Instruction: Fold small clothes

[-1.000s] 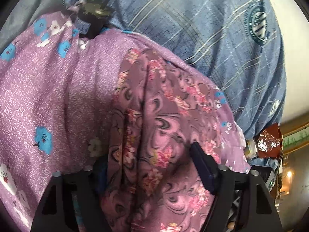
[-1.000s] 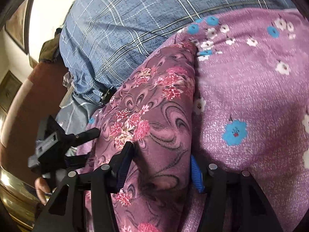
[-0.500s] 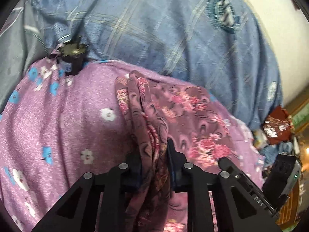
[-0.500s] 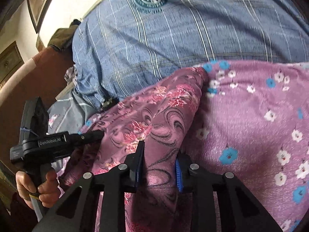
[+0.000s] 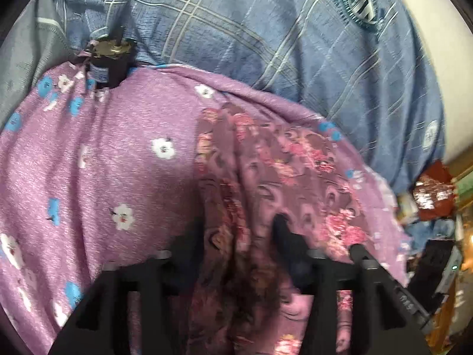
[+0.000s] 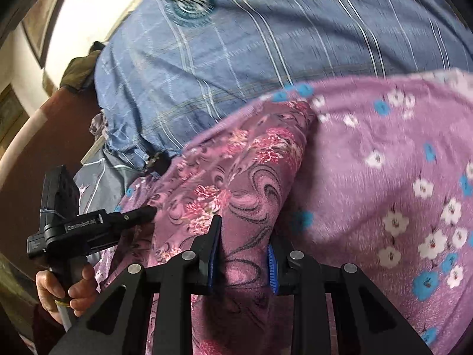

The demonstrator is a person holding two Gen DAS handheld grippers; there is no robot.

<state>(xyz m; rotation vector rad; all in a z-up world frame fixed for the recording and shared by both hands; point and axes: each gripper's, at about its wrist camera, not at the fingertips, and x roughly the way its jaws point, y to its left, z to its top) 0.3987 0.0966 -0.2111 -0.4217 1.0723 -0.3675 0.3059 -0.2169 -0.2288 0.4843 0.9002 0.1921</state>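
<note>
The small garment (image 5: 266,183), a mauve cloth printed with pink roses and dark swirls, lies bunched on the lilac flowered sheet (image 5: 118,153), just in front of the blue checked quilt (image 5: 266,44) that fills the far side of both views.

In the left wrist view the left gripper (image 5: 236,230) has just been opening its jaws: half a second ago they were pinched tight on a narrow ridge of the garment, and now they stand well apart, the fabric spread loosely between them. That view is blurred, so whether the pads still touch the cloth cannot be told for certain, but they do not look pressed on it. The garment's fold has slackened since then and lies broader and flatter towards the quilt.

In the right wrist view the right gripper (image 6: 244,242) has its blue-padded jaws clamped on a raised fold of the garment, as half a second ago; a second ago they stood wider around it. The quilt's round emblem (image 6: 192,3) sits lower in this view than before.

The left gripper (image 6: 142,214) also shows at the garment's edge away from the quilt, its handle in the person's hand (image 6: 65,290). A small brass-topped cylinder (image 5: 109,62) stands where sheet and quilt meet, as before.
</note>
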